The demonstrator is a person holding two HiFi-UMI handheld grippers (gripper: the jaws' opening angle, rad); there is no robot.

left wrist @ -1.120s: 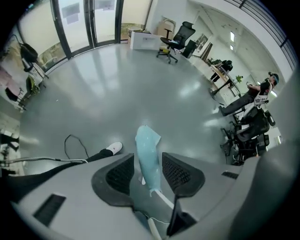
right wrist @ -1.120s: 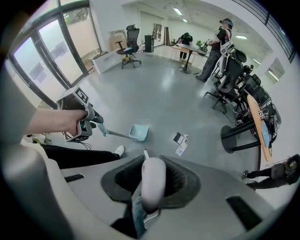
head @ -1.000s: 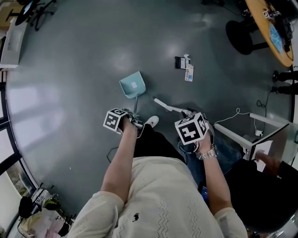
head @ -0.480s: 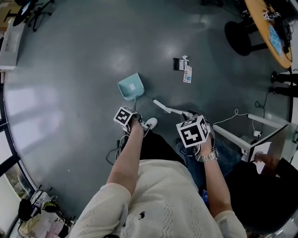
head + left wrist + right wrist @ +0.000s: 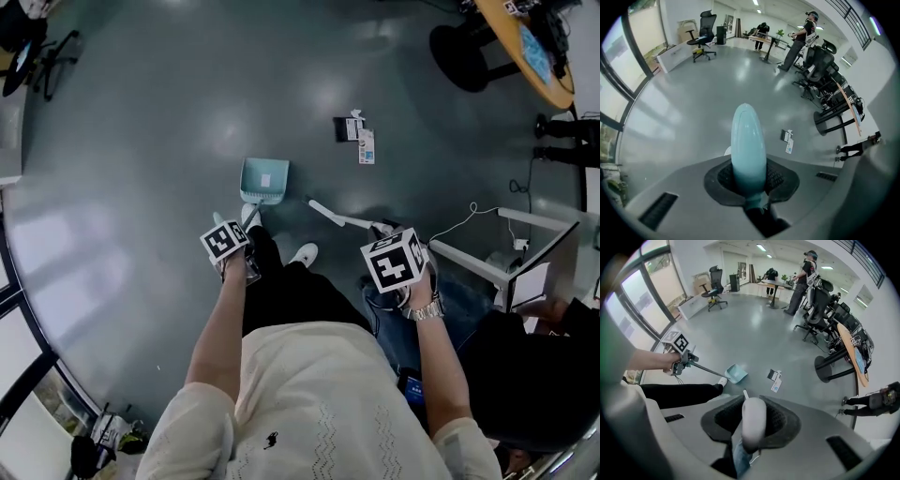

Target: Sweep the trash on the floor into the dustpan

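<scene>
Along the left edge of the grey floor [image 5: 141, 141] ran a strip of window. The left gripper [image 5: 749, 180] pointed steeply down, and its jaws were closing on the pale teal handle of the dustpan [image 5: 264, 180], which stood between the black pads with both pads already against its sides. In the right gripper view a thin rod ran from that handle out to the pan. The pan sat low on the floor ahead of the person, with its open mouth turned away from them. A white shoe [image 5: 303, 253] lay just behind and to the right of the pan, close to the rod.

To the right of the dustpan lay the broom [image 5: 342, 219], a slim white stick slanting from near the pan back toward the person's right side. Its far end stopped beside the pan without touching it, and whether that end met the floor could not be told. The trash [image 5: 355, 138], a dark packet with a white paper scrap against it, lay on open floor beyond the broom's far end. It was well apart from the dustpan's mouth and off to its right.

The right gripper [image 5: 752, 425] pointed straight down, its jaws clamped on the broom's rounded white grip. Further right stood a white frame [image 5: 525, 246] with a loose cable, and at the far right corner a round table [image 5: 525, 52] on a dark base.
</scene>
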